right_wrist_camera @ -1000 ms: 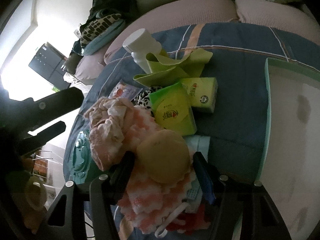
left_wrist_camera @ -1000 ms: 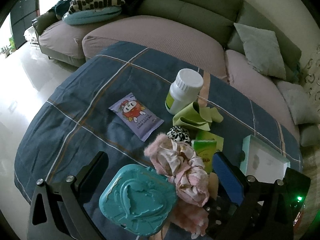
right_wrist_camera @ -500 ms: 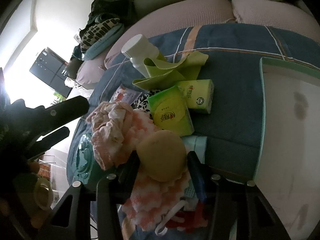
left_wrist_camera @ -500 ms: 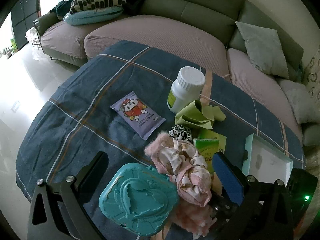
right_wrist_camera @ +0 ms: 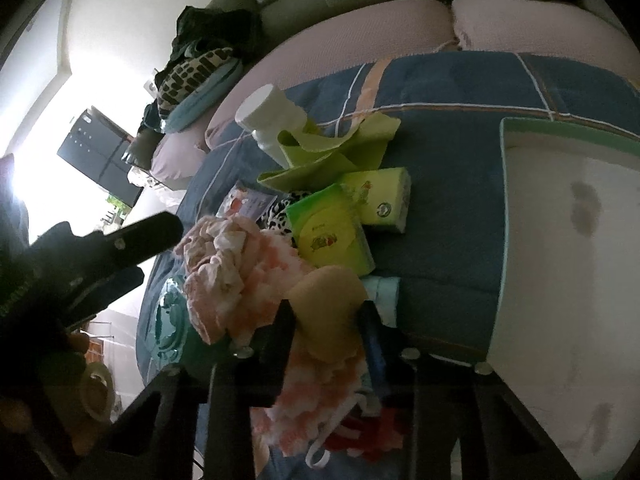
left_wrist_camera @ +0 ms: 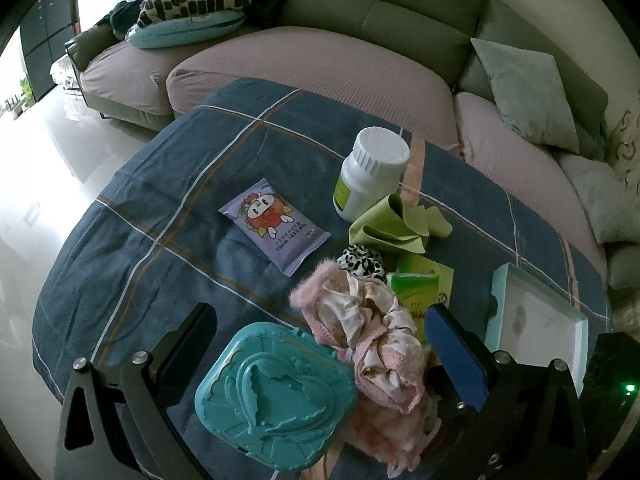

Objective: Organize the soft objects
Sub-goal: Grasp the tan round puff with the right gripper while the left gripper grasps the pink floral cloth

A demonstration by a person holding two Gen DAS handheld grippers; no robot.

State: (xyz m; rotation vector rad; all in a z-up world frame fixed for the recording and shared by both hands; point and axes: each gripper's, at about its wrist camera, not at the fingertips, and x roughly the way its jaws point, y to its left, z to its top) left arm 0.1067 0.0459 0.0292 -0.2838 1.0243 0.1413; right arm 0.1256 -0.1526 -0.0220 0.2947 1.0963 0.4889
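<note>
Squeezing inward, the right gripper [right_wrist_camera: 326, 320] has just been closing on the tan sponge [right_wrist_camera: 328, 300], which bulges between its fingers atop the pink cloth pile [right_wrist_camera: 240, 264] beside the white tray [right_wrist_camera: 560, 240]; the left gripper [left_wrist_camera: 320, 356] hangs wide apart, empty.

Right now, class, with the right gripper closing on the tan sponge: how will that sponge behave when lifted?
The sponge looks pinched between the right gripper, whose jaws have just been closing, so it probably squashes easily. It likely weighs little. Being soft, it may spring back once released.
</note>
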